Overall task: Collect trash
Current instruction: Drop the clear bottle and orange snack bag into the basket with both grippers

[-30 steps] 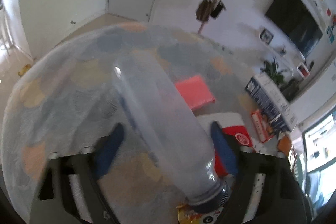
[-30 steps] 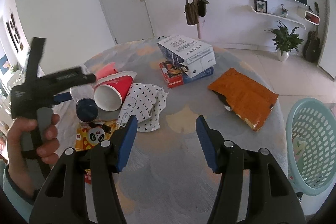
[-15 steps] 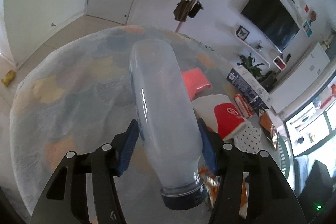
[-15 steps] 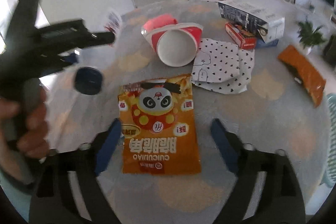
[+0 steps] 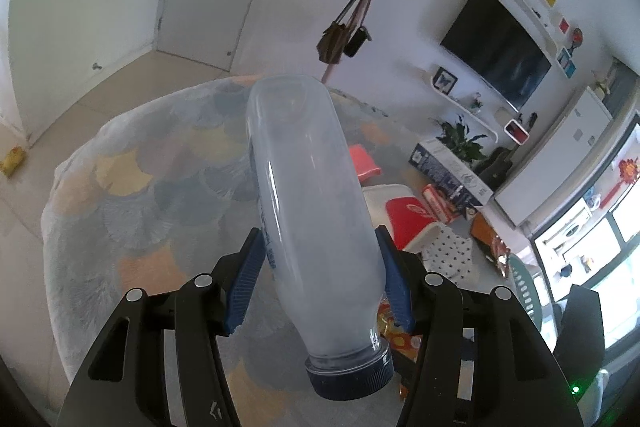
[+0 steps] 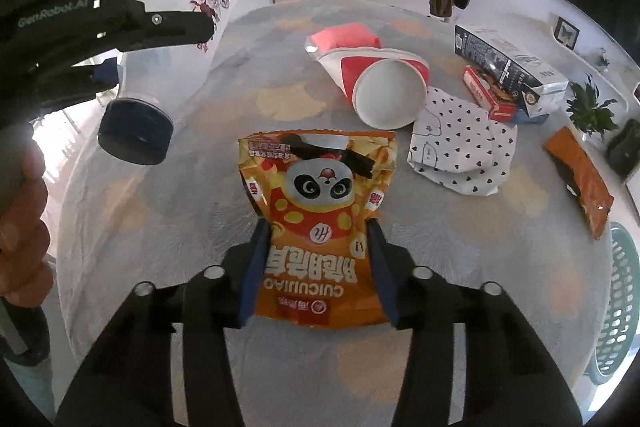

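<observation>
- So, right gripper [image 6: 316, 267]: its blue fingers [image 6: 256, 267] sit on either side of the orange panda snack bag [image 6: 320, 211], touching or nearly touching the edges. I honestly can't tell if they're pinching yet; the bag looks flat on the desk [image 6: 192, 211].
- To do this step well, I'd squeeze the lower half of the bag so the foil buckles up between the pads, then lift straight up. Thin foil probably slips if you only catch the outer edge.
- Left gripper [image 5: 320, 279] is clenched around the clear plastic bottle [image 5: 312, 211], held off the desk with the dark blue cap [image 5: 350, 371] pointing back at the camera. Grip is about mid-body and looks solid.
- Moving outward, the red-and-white paper cup [image 6: 384, 87] lies on its side just beyond the bag, mouth toward us, with a pink packet [image 6: 344, 37] right behind it.
- Next to the cup there's a heart-print paper bag [image 6: 464, 151], then a white-and-blue carton [image 6: 508, 63] resting on a red box [image 6: 486, 95].
- An orange wrapper [image 6: 580, 179] sits near the desk's right edge.
- The green basket [image 6: 616, 307] is off the right side, low down, presumably where everything goes.
- Nothing really blocks the bag. The bottle hangs to the left, well clear, so just don't swing the two grippers together.
</observation>
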Tool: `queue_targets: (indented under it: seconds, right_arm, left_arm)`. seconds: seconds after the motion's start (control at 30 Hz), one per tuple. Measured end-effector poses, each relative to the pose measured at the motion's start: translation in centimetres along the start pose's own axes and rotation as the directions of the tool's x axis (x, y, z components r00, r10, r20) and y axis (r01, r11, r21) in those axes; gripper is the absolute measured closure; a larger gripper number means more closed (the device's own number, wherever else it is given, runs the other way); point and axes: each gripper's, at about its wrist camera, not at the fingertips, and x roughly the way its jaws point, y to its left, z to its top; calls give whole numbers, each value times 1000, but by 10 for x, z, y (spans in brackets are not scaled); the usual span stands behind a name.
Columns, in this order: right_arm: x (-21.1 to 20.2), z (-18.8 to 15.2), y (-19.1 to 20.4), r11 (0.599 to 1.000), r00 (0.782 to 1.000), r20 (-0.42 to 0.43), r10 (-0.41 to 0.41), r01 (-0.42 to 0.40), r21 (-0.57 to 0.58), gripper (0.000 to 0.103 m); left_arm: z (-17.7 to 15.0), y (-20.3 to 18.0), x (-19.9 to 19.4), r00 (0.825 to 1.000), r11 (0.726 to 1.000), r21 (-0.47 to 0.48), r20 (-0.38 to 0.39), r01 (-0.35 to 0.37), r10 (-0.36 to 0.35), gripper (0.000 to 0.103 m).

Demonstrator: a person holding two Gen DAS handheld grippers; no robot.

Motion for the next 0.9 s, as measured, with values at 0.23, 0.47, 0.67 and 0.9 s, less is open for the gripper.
queue_targets:
  seconds: [0.23,0.47,0.67,0.9]
  right_arm:
    - [-30,-6,-12,996,995,75,63,-67,53,78]
    - [-86,-2,-58,990,979,200,-28,1,138,79]
    - [-133,-16,-125,953,948,248,-201,130,275,79]
    - [-173,-59,-230,832,898,205,-389,246,498,78]
  left_arm:
    - [1,-22,-15,998,998,48,33,48,-50,49]
    - [4,-83,-27,987,979,151,62,138,-149,49]
    - [6,-154,-1,957,937,198,-26,288,-289,49]
    - [-13,-257,43,926,866,328,-115,378,-361,49]
